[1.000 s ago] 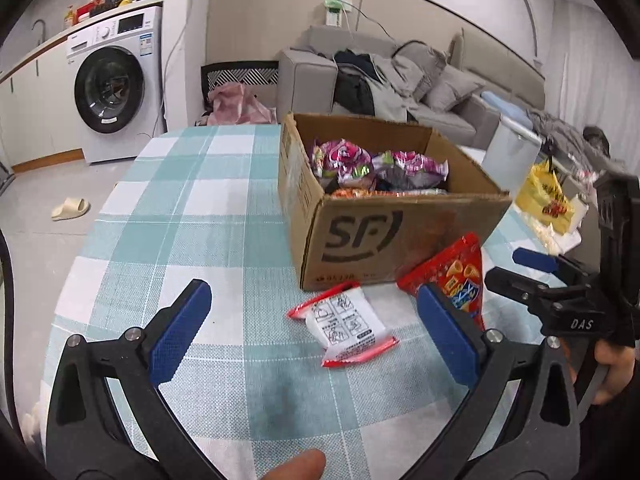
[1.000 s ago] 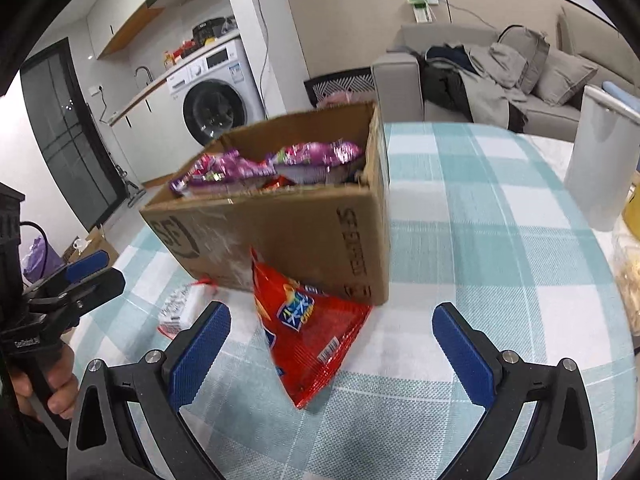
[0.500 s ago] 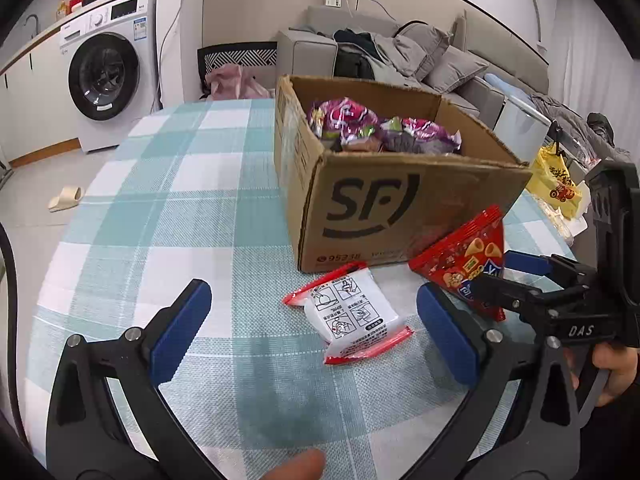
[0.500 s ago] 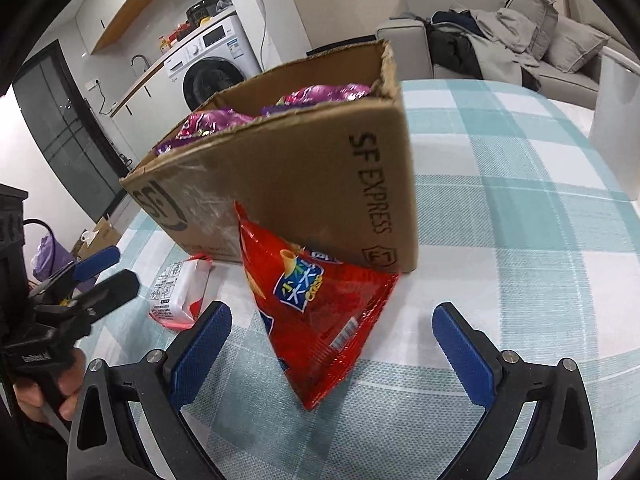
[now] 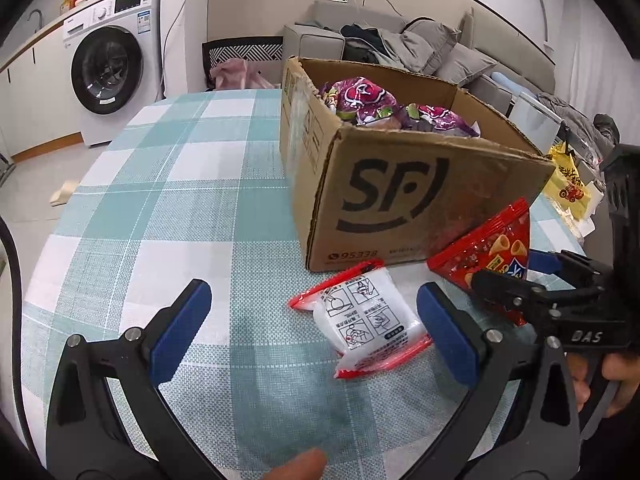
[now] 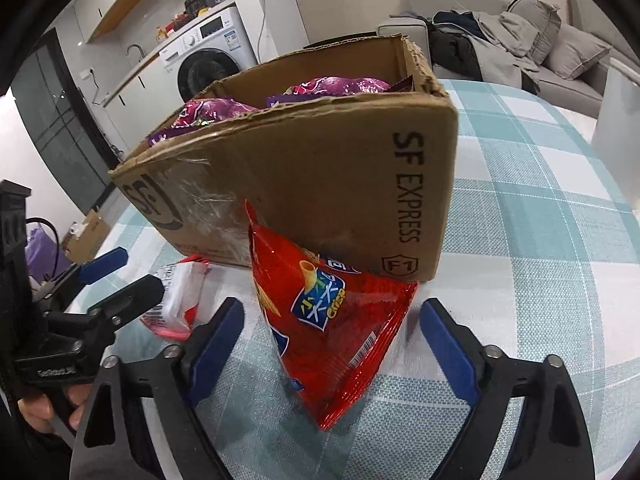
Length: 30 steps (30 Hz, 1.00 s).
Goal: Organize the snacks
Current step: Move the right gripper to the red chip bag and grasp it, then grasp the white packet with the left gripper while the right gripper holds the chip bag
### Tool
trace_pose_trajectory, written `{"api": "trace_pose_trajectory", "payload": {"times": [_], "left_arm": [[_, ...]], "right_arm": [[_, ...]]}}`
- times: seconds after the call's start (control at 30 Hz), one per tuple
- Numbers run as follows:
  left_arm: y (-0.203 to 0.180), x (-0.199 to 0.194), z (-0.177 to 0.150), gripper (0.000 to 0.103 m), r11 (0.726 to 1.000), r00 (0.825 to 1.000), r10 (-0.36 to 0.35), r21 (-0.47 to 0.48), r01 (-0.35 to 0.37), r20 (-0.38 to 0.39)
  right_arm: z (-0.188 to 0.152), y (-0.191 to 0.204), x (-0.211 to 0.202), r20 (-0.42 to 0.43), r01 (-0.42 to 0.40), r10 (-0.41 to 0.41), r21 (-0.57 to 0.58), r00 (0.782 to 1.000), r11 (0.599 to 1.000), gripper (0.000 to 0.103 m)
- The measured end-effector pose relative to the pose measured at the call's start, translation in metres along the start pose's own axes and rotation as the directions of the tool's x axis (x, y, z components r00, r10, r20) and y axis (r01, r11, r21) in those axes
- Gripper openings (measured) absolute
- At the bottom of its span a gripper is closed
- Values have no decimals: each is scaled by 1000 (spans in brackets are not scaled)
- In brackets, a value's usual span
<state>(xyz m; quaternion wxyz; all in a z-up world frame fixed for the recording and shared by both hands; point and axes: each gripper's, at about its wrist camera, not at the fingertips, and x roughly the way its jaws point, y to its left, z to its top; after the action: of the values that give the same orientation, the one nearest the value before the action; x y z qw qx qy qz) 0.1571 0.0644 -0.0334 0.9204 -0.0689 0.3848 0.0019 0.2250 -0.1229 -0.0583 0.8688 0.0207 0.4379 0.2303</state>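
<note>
Checked table [image 5: 192, 184]; box [image 5: 404, 200]; two packets [image 5: 370, 320] [image 6: 332, 320].

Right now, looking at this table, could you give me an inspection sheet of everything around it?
Surface: teal checked tablecloth.
Job's things: open SF cardboard box holding purple snack bags; red corn-snack bag leaning on the box; white-and-red packet lying flat in front.
Clutter: yellow bag at the table's far edge.
Grippers: left gripper open, the packet beside its right finger; right gripper open, fingers either side of the red bag.
Cables: wire running up the wall.
Surroundings: washing machine, sofa piled with clothes.
</note>
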Motion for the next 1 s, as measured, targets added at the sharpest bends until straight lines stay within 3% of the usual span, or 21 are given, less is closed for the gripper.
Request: {"api": "trace_pose_trajectory", "payload": {"times": [0.13, 0.33, 0.43, 0.7, 0.93, 1.0], "left_arm": [[-2, -1, -1, 102, 1000, 1000, -7, 12, 7, 9], [-1, 2, -1, 102, 1000, 1000, -22, 6, 22, -6], [-2, 2, -2, 102, 1000, 999, -30, 2, 30, -13], [-6, 9, -5, 102, 1000, 998, -16, 6, 16, -54], [-8, 22, -3, 102, 998, 994, -7, -59, 0, -108], [-11, 25, -3, 97, 998, 993, 14, -53, -20, -119]], "right_arm": [[2, 1, 0, -2, 13, -13, 3, 1000, 1000, 70], [-5, -6, -11, 1, -51, 51, 23, 999, 998, 51], [-12, -8, -21, 23, -65, 65, 24, 998, 998, 47], [-17, -10, -47, 66, -113, 112, 23, 992, 993, 46], [-20, -6, -60, 82, -123, 122, 15, 989, 992, 46], [-21, -6, -64, 86, -120, 119, 14, 989, 993, 46]]}}
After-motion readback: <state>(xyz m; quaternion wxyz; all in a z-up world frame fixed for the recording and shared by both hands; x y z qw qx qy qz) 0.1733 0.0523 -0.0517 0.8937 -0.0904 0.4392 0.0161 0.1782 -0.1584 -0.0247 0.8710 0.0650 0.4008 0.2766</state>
